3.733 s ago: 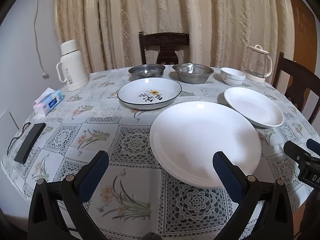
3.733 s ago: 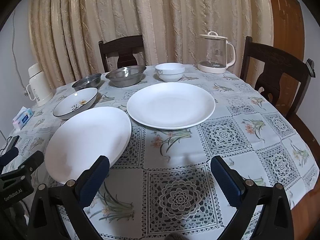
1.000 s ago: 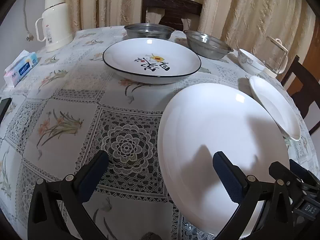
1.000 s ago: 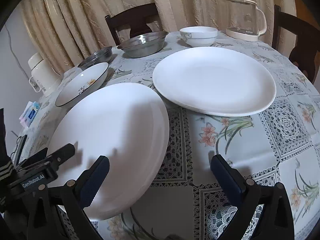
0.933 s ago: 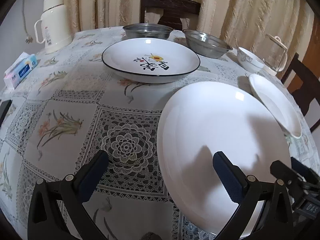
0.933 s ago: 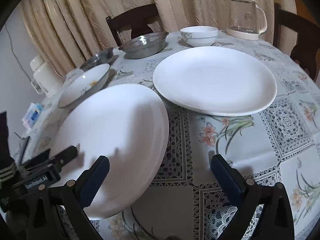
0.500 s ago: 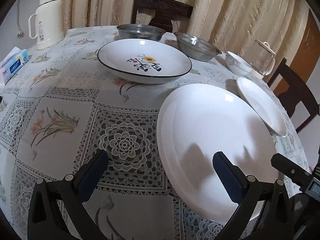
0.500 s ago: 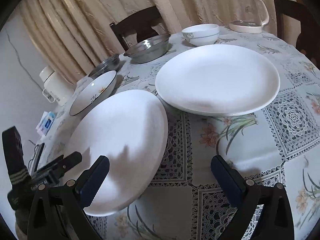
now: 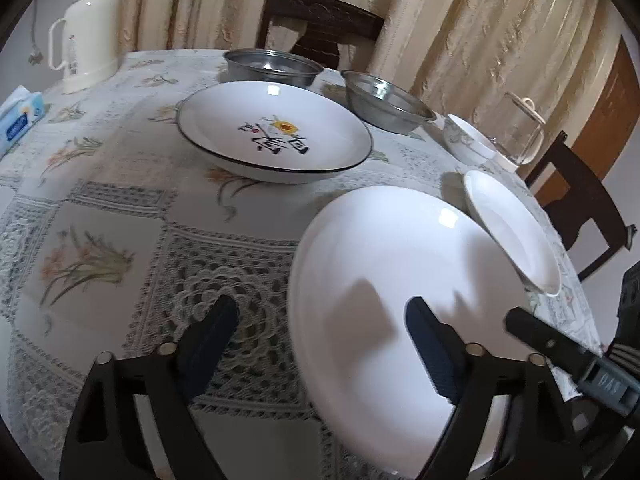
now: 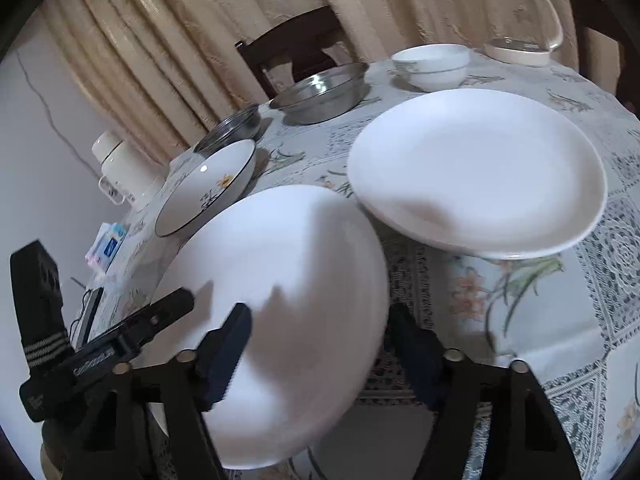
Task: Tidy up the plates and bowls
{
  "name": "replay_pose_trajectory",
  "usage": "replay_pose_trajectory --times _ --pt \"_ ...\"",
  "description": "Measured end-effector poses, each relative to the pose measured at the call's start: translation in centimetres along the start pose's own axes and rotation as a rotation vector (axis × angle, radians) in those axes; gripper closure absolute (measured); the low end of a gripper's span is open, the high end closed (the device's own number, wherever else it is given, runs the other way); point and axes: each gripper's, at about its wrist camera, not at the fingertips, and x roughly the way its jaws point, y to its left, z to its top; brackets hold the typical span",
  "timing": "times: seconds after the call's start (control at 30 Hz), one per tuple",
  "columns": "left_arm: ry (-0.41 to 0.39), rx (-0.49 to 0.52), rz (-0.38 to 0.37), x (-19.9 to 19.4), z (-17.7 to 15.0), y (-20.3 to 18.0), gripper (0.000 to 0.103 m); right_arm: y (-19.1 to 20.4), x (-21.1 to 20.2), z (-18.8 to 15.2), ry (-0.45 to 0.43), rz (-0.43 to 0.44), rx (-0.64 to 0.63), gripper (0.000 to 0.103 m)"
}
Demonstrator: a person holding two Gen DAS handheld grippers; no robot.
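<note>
Here, a round worktop (image 9: pixel 120 216) draped in a lace-and-flower patterned cloth is being shown carrying all the dishes. A large plain white round plate (image 9: pixel 384 280) is lying at the near edge, partly over the rim of the worktop. Just beside it, a second large plain white round plate (image 10: pixel 476 168) is being seen, its rim close to the first; whether they touch cannot be told. A deep white dish with a black rim and a painted flower (image 9: pixel 276 132) is resting farther in, apart from both plates. Behind it, two shallow steel bowls (image 9: pixel 272 66) (image 9: pixel 386 102) are standing side by side, and a small white ceramic bowl (image 10: pixel 432 64) is sitting near a clear glass kettle with a cream lid (image 10: pixel 520 20). A cream thermos jug (image 9: pixel 86 28) and a blue tissue pack (image 9: pixel 18 122) are being kept at the far left edge.

The left gripper (image 9: pixel 320 336) is being held with its jaws spread wide, one blue pad over the cloth and the other over the nearest plate, nothing pinched. The right gripper (image 10: pixel 320 344) is likewise being held spread, straddling the same plate's right edge without gripping it.
</note>
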Motion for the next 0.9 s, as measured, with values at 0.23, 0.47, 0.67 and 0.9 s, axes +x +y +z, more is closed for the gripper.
replay_pose_trajectory --times 0.23,0.47,0.67,0.9 --pt "-0.004 0.006 -0.087 0.5 0.2 -0.6 0.039 0.2 0.2 -0.2 0.003 -0.026 -0.022 0.049" --pt "-0.028 -0.011 -0.091 -0.2 -0.3 -0.2 0.04 1.1 0.1 -0.4 -0.001 -0.041 -0.052 0.053" --pt "-0.08 -0.006 -0.062 -2.1 -0.7 0.6 0.04 2.8 0.1 -0.6 0.001 -0.028 -0.102 0.054" --pt "-0.111 -0.05 -0.014 -4.3 -1.3 3.4 0.04 5.9 1.4 -1.3 0.035 0.015 -0.17 0.054"
